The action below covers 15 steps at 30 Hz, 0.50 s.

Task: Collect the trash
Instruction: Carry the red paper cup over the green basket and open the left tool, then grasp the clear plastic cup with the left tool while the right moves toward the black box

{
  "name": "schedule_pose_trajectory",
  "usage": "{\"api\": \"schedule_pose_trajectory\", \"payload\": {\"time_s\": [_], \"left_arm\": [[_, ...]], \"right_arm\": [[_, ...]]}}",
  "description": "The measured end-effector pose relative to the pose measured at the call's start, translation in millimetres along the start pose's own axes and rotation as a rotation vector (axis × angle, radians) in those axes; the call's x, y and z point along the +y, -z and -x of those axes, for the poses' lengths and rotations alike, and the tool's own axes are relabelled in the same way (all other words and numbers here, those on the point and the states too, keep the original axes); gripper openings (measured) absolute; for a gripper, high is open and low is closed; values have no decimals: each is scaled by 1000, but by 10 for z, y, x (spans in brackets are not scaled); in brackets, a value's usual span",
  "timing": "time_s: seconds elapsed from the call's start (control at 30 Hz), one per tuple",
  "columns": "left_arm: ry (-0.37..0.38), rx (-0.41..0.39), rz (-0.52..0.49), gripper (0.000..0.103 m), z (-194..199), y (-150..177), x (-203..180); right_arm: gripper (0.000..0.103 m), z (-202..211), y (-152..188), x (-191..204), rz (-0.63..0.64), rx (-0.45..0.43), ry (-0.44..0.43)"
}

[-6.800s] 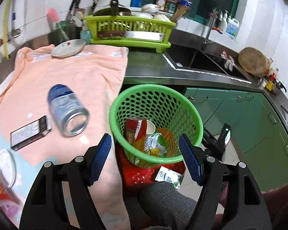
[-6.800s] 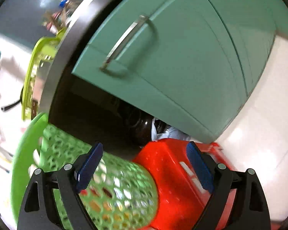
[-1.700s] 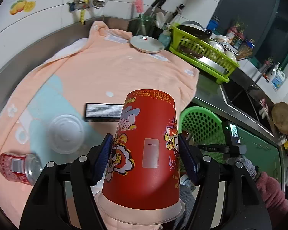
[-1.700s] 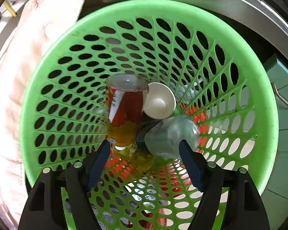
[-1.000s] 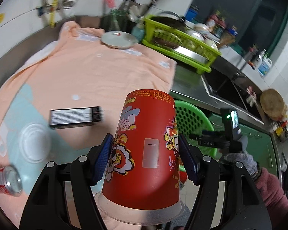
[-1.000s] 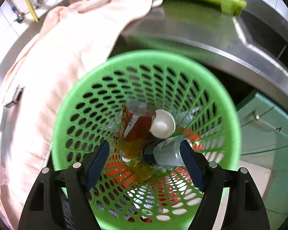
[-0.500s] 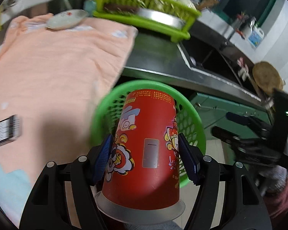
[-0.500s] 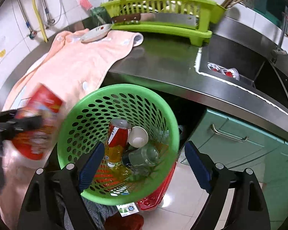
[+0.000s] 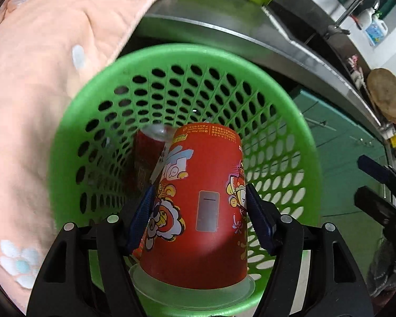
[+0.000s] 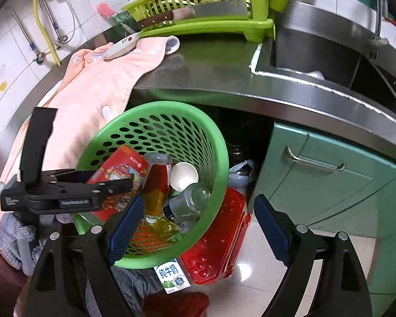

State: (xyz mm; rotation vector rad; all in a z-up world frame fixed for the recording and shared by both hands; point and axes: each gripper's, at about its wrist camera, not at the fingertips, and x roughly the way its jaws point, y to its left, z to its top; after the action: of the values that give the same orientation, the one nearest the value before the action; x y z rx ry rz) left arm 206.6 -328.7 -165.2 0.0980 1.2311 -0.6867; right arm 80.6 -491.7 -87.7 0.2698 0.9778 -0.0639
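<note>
So I've got the red paper cup [image 9: 203, 198] pinched upside down in my left gripper [image 9: 200, 216], pads on both sides of it, hanging right over the mouth of the green basket [image 9: 74, 121]. The trick, I reckon, is to get the cup well inside the rim before letting go; it's light and tapered, so a drop from too high could bounce off the rim or roll onto the floor. I'd also aim for the open side of the basket, since there's stuff piled in there. My right gripper [image 10: 195, 227] is spread wide with nothing in it, parked off to the side out of the way.

What's in the basket: a red can [image 10: 158, 179], a small white cup [image 10: 183, 175], a clear glass jar [image 10: 190, 200], and something yellowish at the bottom I can't make out.
</note>
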Motion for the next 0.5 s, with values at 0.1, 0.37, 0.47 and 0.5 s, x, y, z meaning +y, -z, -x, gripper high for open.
{"api": "schedule_pose_trajectory", "payload": {"time_s": [0.1, 0.37, 0.47, 0.5], "left_arm": [[-13, 13, -2, 68, -87, 18, -24], [-26, 35, -1, 71, -228, 3, -32], [-11, 36, 6, 73, -251, -1, -18], [-12, 39, 4, 73, -261, 3, -19]], "right_arm": [[82, -29, 7, -2, -1, 2, -6], [82, -41, 36, 12, 2, 8, -14], [82, -50, 44, 27, 1, 10, -15], [82, -56, 43, 29, 1, 11, -16]]}}
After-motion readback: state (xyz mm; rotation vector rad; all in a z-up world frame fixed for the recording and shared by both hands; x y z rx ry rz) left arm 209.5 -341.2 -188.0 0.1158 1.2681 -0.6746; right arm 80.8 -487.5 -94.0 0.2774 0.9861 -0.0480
